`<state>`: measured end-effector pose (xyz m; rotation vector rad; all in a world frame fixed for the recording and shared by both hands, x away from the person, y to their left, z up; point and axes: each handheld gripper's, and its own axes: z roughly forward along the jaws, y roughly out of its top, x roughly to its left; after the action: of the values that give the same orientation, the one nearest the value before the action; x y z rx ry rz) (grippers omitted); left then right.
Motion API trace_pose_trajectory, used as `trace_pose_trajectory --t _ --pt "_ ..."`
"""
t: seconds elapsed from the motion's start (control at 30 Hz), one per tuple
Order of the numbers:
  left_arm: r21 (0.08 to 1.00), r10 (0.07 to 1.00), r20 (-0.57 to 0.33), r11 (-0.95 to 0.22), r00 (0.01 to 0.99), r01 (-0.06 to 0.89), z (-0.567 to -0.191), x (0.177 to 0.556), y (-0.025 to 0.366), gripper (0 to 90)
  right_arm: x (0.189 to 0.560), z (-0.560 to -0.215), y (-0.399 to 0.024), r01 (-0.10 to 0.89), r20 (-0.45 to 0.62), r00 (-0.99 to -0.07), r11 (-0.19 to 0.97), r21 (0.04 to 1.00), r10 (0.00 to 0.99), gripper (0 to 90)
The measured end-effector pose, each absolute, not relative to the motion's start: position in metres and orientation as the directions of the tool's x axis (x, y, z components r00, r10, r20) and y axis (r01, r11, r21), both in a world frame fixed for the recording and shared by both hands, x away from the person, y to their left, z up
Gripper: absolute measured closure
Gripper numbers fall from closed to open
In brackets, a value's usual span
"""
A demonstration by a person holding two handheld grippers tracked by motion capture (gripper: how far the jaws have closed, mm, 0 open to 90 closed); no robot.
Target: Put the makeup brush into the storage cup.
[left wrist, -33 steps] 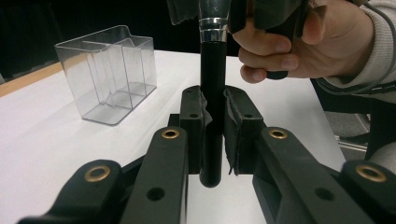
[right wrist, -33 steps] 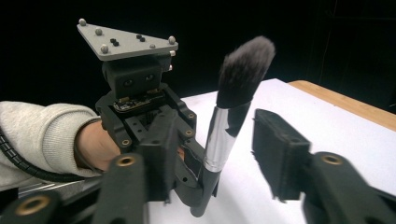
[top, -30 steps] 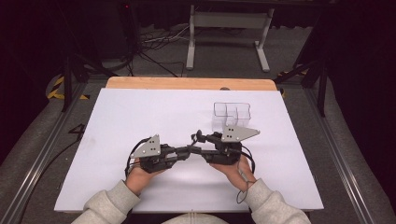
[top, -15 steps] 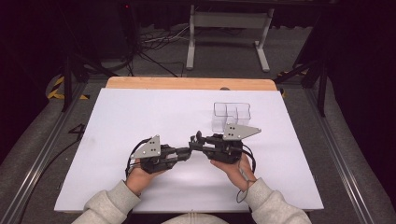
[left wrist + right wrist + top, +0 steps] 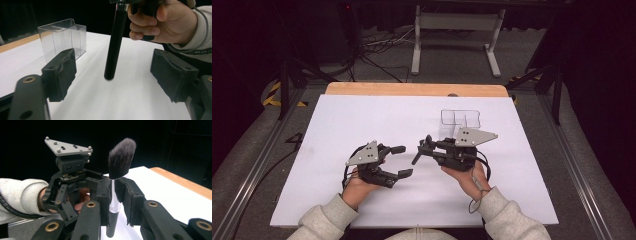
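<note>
A black makeup brush (image 5: 417, 154) with a dark bristle head (image 5: 121, 157) and a silver ferrule is clamped in my right gripper (image 5: 428, 148), which is shut on its neck (image 5: 115, 202). The brush is tilted, its black handle (image 5: 113, 45) pointing down toward the white table without touching it. My left gripper (image 5: 403, 161) is open and faces the right gripper. Its wide-apart pads (image 5: 60, 72) stand on either side of the handle's end and do not touch it. A clear plastic compartment box (image 5: 460, 120) stands just beyond the right gripper.
The white tabletop (image 5: 362, 115) has a wooden strip (image 5: 412, 89) along its far edge. Beyond it are a metal stand (image 5: 454, 35) and cables on the dark floor. The clear box (image 5: 62, 37) holds nothing that I can see.
The left gripper, close against the brush before, has opened and drawn back a little to the left. The right gripper keeps hold of the brush.
</note>
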<state>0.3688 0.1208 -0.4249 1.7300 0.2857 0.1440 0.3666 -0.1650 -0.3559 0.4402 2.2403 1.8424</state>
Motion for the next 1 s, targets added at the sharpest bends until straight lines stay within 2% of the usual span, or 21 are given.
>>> trace_pose_trajectory --t 0.1,0.43,1.0 --pt "0.980 0.282 -0.068 -0.160 0.957 0.117 -0.425 0.369 0.125 16.0 0.369 -0.350 -0.170 0.086 0.011 -0.927 0.184 0.979 0.374 76.4" --pt "0.979 0.312 -0.077 -0.158 0.947 0.132 -0.425 0.366 0.139 10.1 0.377 -0.329 -0.190 0.067 -0.033 -0.888 0.201 0.977 0.458 76.4" --pt "0.974 0.383 -0.097 -0.153 0.919 0.166 -0.434 0.360 0.170 7.8 0.392 -0.303 -0.225 0.074 -0.071 -0.794 0.213 0.974 0.603 76.5"
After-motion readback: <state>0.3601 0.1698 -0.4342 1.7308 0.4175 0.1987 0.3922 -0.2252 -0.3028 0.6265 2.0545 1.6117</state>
